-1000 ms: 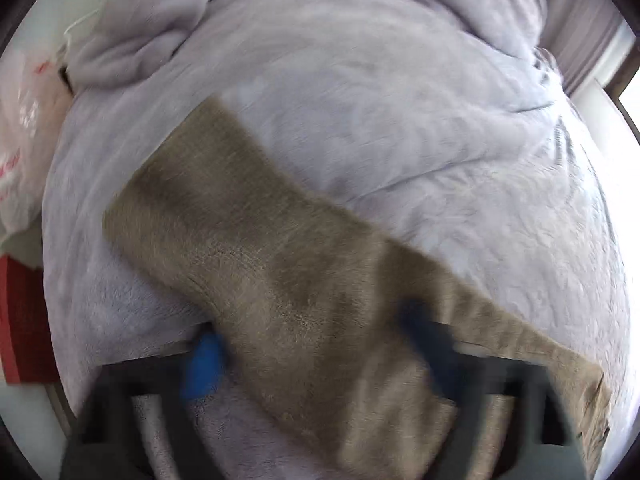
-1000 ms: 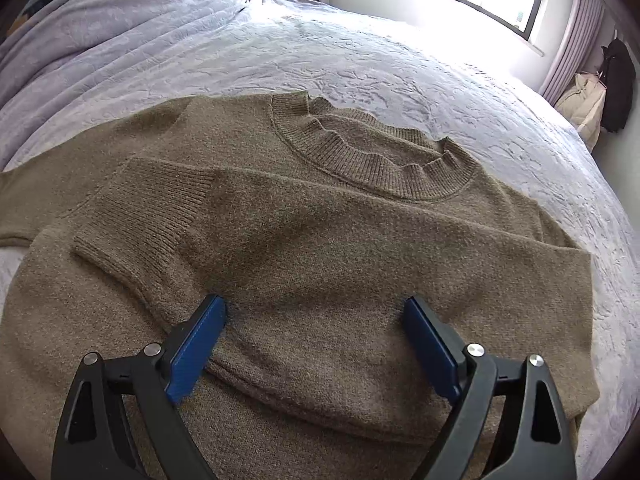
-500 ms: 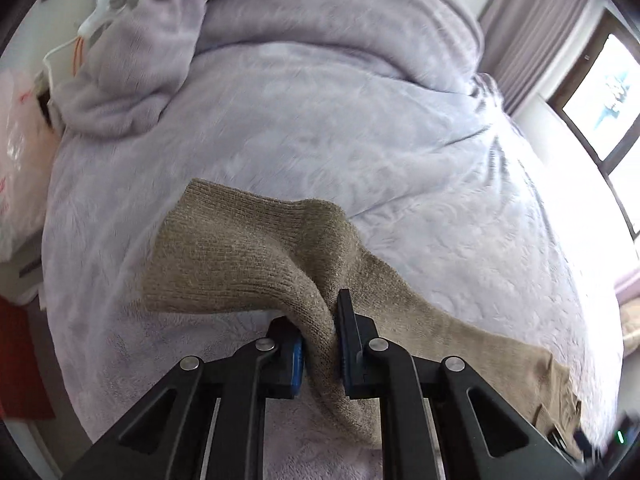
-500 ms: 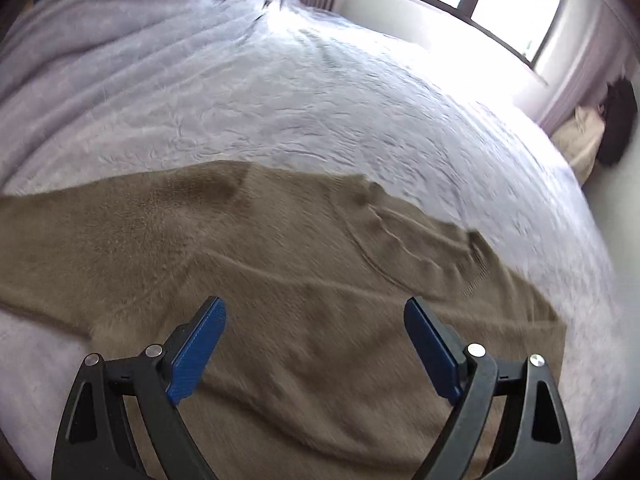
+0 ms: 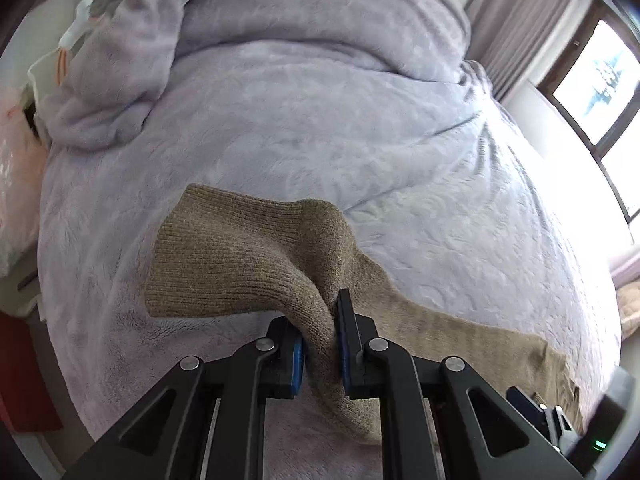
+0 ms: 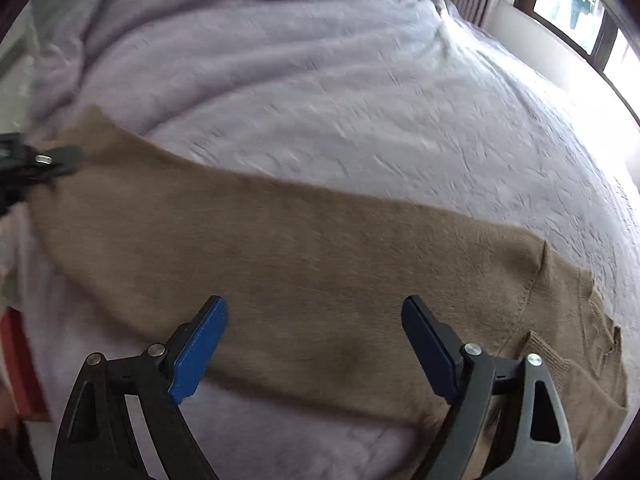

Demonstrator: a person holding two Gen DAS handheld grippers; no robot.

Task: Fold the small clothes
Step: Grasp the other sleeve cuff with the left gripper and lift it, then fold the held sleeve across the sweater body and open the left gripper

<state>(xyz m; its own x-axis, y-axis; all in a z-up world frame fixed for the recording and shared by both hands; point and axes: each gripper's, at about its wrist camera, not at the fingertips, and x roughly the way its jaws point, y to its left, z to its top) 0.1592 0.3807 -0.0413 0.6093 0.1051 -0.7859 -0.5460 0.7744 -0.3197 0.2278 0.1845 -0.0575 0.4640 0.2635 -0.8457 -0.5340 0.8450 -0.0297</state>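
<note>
Bedding fills most of both views: a pale lilac bedspread (image 5: 400,168) covers the bed, and a thick blanket (image 5: 280,20) of the same colour is piled at its far end. Behind the bed a window (image 5: 600,76) lets in strong light, with a curtain (image 5: 520,28) beside it. On the left edge of the left wrist view I see a pinkish plastic bag (image 5: 16,184) and something red (image 5: 20,376) lower down; what they are exactly I cannot tell. Nothing lies on the bedspread between the two tools except the garment itself.

The brown knitted sweater (image 6: 320,272) lies on the bedspread near the front edge of the bed. Its sleeve (image 5: 240,264) is stretched out to the left, so the long axis runs from left to right across the right wrist view, a little lower on the right side, where the body of the sweater is. The ribbed cuff end points away to the left.

The left gripper (image 5: 320,344) is closed on the sleeve near the cuff, and the knit is bunched and lifted between its blue pads. The right gripper (image 6: 316,344) stands wide apart above the sleeve and holds nothing; this view is blurred.
</note>
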